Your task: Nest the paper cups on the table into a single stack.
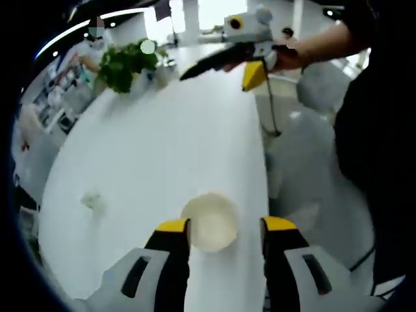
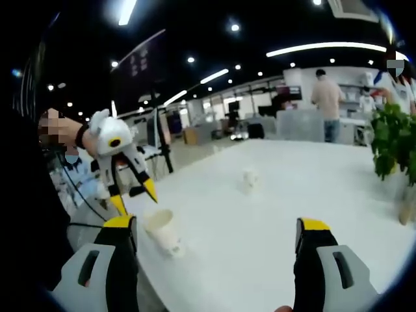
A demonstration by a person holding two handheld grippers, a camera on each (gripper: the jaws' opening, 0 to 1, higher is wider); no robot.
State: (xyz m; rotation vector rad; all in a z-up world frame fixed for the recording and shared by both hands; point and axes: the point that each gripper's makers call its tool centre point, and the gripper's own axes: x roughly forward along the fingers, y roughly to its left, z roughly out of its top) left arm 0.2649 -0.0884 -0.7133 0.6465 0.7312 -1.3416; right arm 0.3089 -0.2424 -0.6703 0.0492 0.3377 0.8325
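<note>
Left gripper view: looking down on a long white worktop (image 1: 162,149), own left tongs (image 1: 225,229) spread wide at the bottom edge
Cup: one paper cup (image 1: 209,221) sits on the worktop right between the left tongs' yellow tips, mouth facing the camera, pale inside, can't see anything in it; neither tip is clearly touching it
Cup again: right gripper view has it as a white cup (image 2: 162,231) near the worktop's (image 2: 279,195) near-left edge, and it may have another cup nested under it, too blurry to say
Second thing: small crumpled white lump (image 1: 91,198) off to the side of the cup, well apart from it; in the right gripper view it's the little white blob (image 2: 249,181) further back, can't tell what it is
Right tongs: (image 2: 218,233) wide apart, nothing between them, cup sits off beside the left-hand tip
Other tongs: right one (image 1: 224,62) shows up high over the far worktop in a hand, tips narrow; left one (image 2: 134,197) hangs just above the cup, tips apart
Plant: leafy green plant (image 1: 127,65) at the far end, also at the edge (image 2: 393,143)
Writing: no readable labels or logos anywhere on the cup
</note>
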